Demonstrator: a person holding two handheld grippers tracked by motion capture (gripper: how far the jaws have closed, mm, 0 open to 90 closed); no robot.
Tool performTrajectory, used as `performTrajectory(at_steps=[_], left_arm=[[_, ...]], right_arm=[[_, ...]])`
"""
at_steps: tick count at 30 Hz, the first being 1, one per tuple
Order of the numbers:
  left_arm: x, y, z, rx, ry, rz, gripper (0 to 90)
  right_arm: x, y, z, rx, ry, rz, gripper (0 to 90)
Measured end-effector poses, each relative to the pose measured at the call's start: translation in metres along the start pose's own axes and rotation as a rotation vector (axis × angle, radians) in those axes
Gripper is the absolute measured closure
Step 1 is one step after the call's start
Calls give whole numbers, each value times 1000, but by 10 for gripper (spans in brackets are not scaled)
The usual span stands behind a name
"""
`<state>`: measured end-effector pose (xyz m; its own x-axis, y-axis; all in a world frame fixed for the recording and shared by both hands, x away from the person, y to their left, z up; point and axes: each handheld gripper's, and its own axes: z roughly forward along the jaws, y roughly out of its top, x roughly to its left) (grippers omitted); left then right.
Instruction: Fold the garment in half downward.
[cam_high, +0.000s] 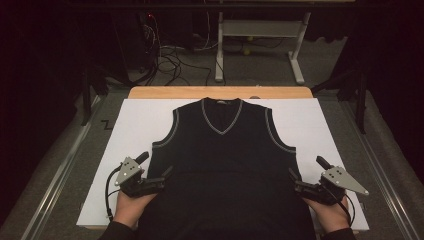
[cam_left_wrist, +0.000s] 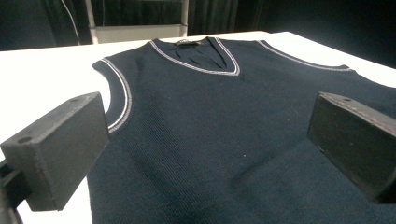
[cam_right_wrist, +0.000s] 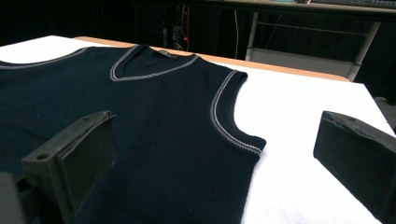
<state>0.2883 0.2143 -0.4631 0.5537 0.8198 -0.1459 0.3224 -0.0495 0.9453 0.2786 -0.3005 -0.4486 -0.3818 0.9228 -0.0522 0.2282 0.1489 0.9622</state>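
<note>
Dark navy knit, a sleeveless V-neck sweater vest (cam_high: 225, 165) lies flat and face up on a white sheet (cam_high: 135, 125) that covers most of a wooden table (cam_high: 150, 92), whose bare edge shows along the far side. The neckline points away from the person, and pale stitched trim runs around the V-neck and both armholes. The hem end reaches the near edge of the table, between the person's forearms.

The left gripper (cam_high: 162, 179) sits at the vest's left side edge, below the armhole, held in the person's left hand (cam_high: 131, 202). Its jaws stand wide apart. In the left gripper view (cam_left_wrist: 205, 144) one jaw is over the white sheet just beside the armhole trim and the other over the knit, with the vest's edge between them; whether either jaw touches the fabric I cannot tell.

The right gripper (cam_high: 296, 181) mirrors it at the vest's right side edge, held in the right hand (cam_high: 332, 212). Its jaws are also wide apart: in the right gripper view (cam_right_wrist: 210, 163) one jaw is above the dark fabric, the other above the bare sheet, and the lower corner of the armhole lies ahead between them.

Beyond the table, a metal frame leg (cam_high: 219, 50) and loose cables (cam_high: 170, 62) rest on the grey floor.
</note>
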Motion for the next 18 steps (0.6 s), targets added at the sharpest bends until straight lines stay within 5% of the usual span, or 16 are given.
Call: performTrajectory(at_steps=[5, 9, 18], left_arm=[[2, -1, 3, 28, -10, 15, 0], [5, -1, 0, 52, 22, 14, 0], [17, 0, 0, 95, 69, -30, 0]], right_arm=[[2, 2, 3, 3, -2, -12, 1], [2, 5, 9, 19, -17, -20, 2], [1, 5, 30, 134, -17, -9, 9]])
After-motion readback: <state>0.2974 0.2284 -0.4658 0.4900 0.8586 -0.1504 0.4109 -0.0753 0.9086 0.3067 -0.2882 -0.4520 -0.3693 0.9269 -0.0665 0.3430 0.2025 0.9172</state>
